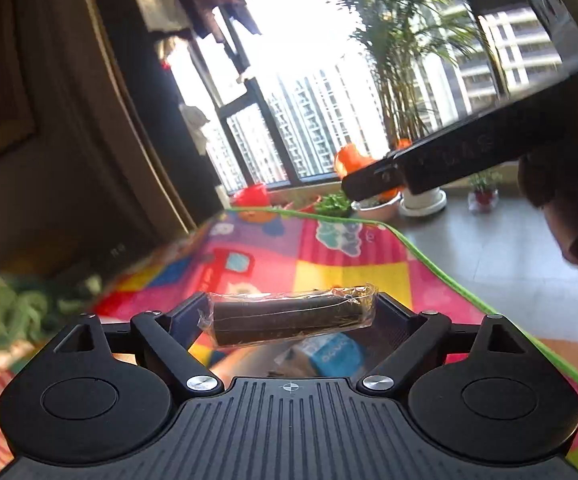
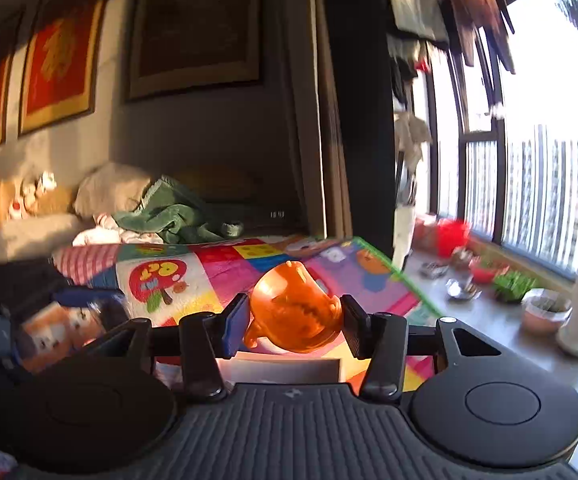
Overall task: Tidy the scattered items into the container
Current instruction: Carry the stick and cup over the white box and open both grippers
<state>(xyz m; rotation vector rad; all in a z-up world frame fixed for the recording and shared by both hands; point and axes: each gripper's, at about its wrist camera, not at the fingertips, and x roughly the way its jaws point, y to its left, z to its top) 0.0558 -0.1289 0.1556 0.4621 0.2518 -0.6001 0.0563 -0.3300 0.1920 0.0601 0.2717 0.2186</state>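
- The left tongs (image 1: 289,316) are gripping a dark roll in clear cellophane wrap (image 1: 289,318), fingers closed on its two ends, holding it up above the colourful play mat (image 1: 321,256).
- Its long axis is lying crosswise, running finger to finger, nearly level, right end a touch higher. I'm judging it light and fairly stiff, but the wrap is looking slick and crinkly, so an end-to-end pinch may be letting it slip; a hold across the middle would likely be surer.
- The right tongs (image 2: 295,320) are squeezing an orange translucent plastic toy (image 2: 293,312) at its sides, partly closed, also raised over the mat.
- The toy is looking hollow, rigid, light and smooth; it is sitting tilted, with a small nub pointing down-left.
- Farther off, potted plants (image 1: 409,80) are standing by the window; I cannot be identifying the container.
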